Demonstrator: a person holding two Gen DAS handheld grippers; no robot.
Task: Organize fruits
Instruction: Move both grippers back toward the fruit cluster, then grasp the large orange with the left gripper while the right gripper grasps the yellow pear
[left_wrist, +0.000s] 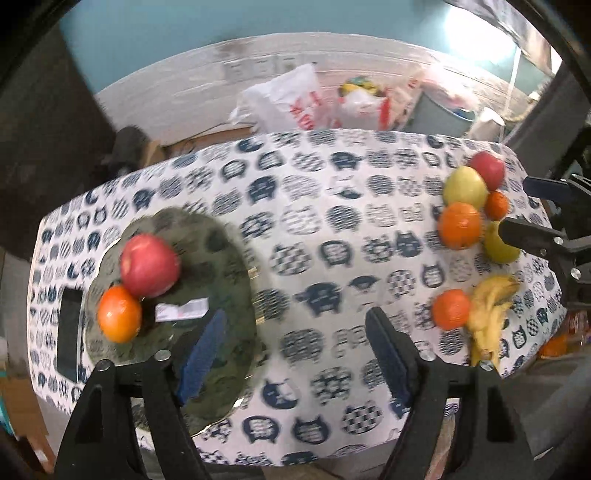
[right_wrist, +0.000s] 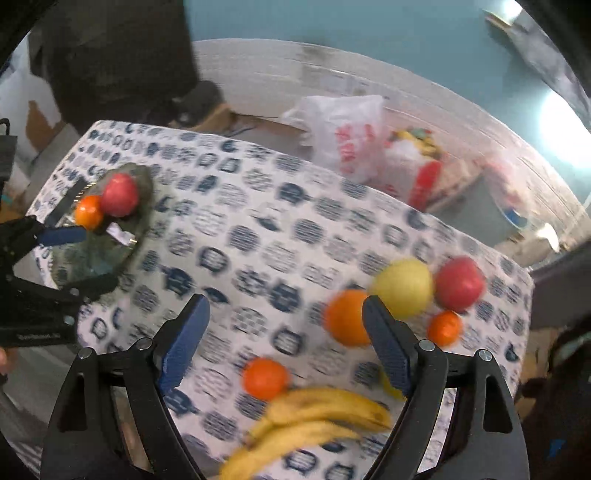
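A dark green plate (left_wrist: 229, 258) on the cat-print cloth carries a red apple (left_wrist: 149, 266), an orange (left_wrist: 119, 314) and a white paper slip (left_wrist: 181, 309). My left gripper (left_wrist: 295, 317) hangs open over the plate's right edge and bare cloth, holding nothing. At the table's right end lie a red apple (right_wrist: 460, 282), a yellow apple (right_wrist: 402, 288), a large orange (right_wrist: 347, 317), a small orange (right_wrist: 445, 328), another orange (right_wrist: 265, 378) and bananas (right_wrist: 314, 421). My right gripper (right_wrist: 285, 301) is open above these, gripping none.
A dark flat phone-like object (left_wrist: 70, 332) lies left of the plate near the table's edge. Plastic bags (left_wrist: 291, 99) and boxes sit on the floor behind the table. A yellow-green fruit (left_wrist: 498, 247) is partly hidden behind the right gripper's finger.
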